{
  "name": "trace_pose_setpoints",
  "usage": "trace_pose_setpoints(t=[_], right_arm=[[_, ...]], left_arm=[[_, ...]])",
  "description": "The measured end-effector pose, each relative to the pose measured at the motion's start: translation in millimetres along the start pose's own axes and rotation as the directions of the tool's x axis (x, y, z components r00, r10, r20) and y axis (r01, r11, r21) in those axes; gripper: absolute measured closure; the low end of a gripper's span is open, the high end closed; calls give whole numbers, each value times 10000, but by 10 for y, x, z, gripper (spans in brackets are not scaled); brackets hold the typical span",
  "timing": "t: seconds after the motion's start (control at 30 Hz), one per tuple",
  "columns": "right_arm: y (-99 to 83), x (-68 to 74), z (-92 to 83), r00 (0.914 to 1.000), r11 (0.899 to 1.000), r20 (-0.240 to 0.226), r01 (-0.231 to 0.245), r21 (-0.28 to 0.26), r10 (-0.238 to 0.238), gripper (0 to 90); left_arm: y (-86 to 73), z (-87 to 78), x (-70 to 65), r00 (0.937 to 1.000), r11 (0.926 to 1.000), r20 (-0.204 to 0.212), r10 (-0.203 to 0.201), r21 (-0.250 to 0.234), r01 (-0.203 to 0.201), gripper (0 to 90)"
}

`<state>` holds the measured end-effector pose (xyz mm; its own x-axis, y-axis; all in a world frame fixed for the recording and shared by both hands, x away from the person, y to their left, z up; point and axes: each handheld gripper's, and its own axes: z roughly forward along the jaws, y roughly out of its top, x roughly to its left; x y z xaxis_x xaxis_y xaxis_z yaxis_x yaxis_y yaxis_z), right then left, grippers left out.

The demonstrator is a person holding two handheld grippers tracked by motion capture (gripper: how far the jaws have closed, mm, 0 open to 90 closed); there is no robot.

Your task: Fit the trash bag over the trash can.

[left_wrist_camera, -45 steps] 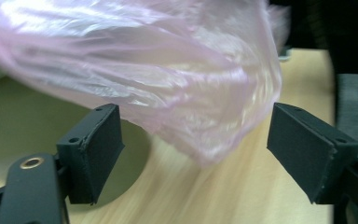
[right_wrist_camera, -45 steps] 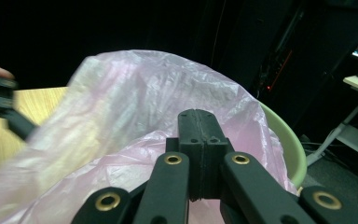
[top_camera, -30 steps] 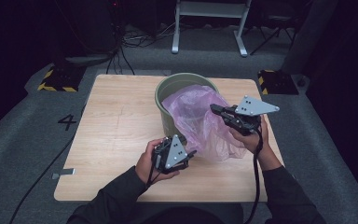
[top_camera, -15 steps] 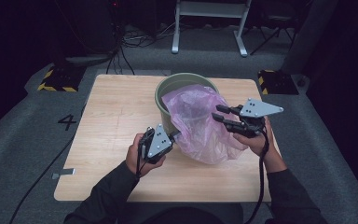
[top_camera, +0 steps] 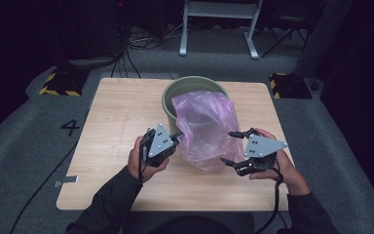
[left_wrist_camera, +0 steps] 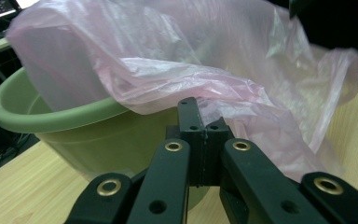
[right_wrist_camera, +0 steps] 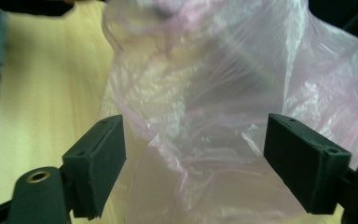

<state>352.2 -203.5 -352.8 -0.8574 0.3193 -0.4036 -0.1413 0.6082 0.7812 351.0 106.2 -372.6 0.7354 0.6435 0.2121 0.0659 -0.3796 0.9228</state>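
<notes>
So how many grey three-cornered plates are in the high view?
2. One plate tops the left tongs, beside the pink bag; the other plate tops the right tongs, at the bag's right.

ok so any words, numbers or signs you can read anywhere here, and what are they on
"4": a dark digit on the grey floor, left of the table.
Yellow-and-black hazard stripes, a sign with no words, edge two floor blocks: one left of the table, one right of it.
No print can be made out on the pink bag, the green tub or either tool's grey plate.
</notes>
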Motion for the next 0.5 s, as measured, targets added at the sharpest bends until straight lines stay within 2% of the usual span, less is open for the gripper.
trace_pose_setpoints(t=[0.13,0.2,0.27,0.3,0.33,0.4,0.47,0.5], right_arm=[[-64,63,42,9995,9998,253,184,91,-186,212],[-89,138,71,9975,9992,580,408,-21,-406,215],[-85,200,99,9913,9969,1054,789,51,-790,221],[-85,200,99,9913,9969,1054,789,51,-790,221],[-88,244,118,9842,9932,1345,1161,40,-1156,243],[-97,268,152,9742,9903,1780,1368,224,-1386,292],[-112,286,180,9620,9848,2106,1701,347,-1735,413],[-112,286,180,9620,9848,2106,1701,347,-1735,413]], left_arm=[[5,-20,27,9998,9998,5,-179,-27,179,900],[12,-35,48,9996,9996,53,-260,-84,260,900],[18,-41,62,9996,9995,13,-297,-121,297,900],[18,-41,62,9996,9995,13,-297,-121,297,900],[20,-52,85,9990,9989,97,-441,-171,443,900],[19,-60,99,9990,9988,47,-448,-200,449,900],[18,-65,110,9988,9986,58,-481,-203,482,900],[16,-70,118,9986,9983,73,-521,-238,523,900]])
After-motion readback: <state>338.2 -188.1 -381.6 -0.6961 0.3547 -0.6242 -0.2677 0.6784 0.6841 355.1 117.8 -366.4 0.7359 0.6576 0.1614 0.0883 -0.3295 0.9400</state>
